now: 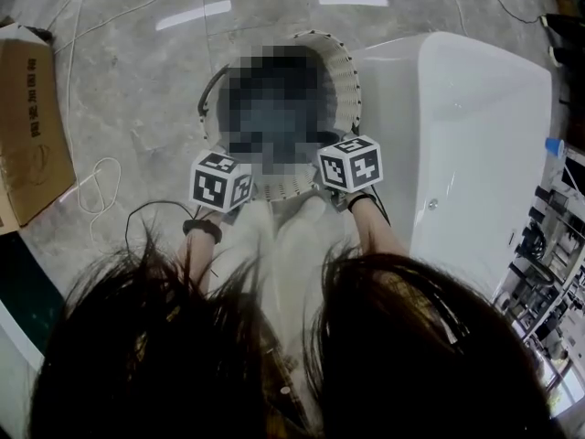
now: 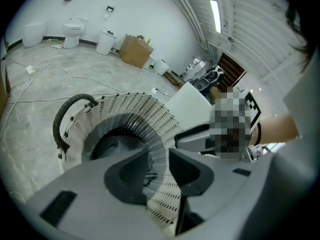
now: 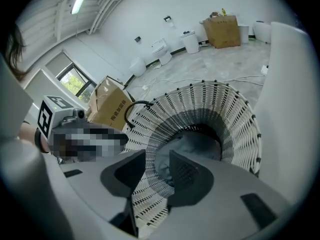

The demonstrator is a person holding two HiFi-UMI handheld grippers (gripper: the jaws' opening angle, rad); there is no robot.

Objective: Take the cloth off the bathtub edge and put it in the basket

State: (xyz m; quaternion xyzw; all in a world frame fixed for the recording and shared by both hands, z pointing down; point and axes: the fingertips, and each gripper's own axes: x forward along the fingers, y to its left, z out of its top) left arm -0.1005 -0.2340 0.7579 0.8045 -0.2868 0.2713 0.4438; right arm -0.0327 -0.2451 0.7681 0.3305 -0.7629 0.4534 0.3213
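Left gripper — jaws parted, gripping nothing, tips over the near wall of the white woven round basket | crumpled grey cloth — down inside that basket, below and ahead of both grippers | right gripper — jaws likewise parted, empty, near the left one | white bathtub — off its right side

Grey floor: 1 basket just ahead of the left gripper and right gripper, 1 bathtub to their right, 1 cardboard box and cables to their left.
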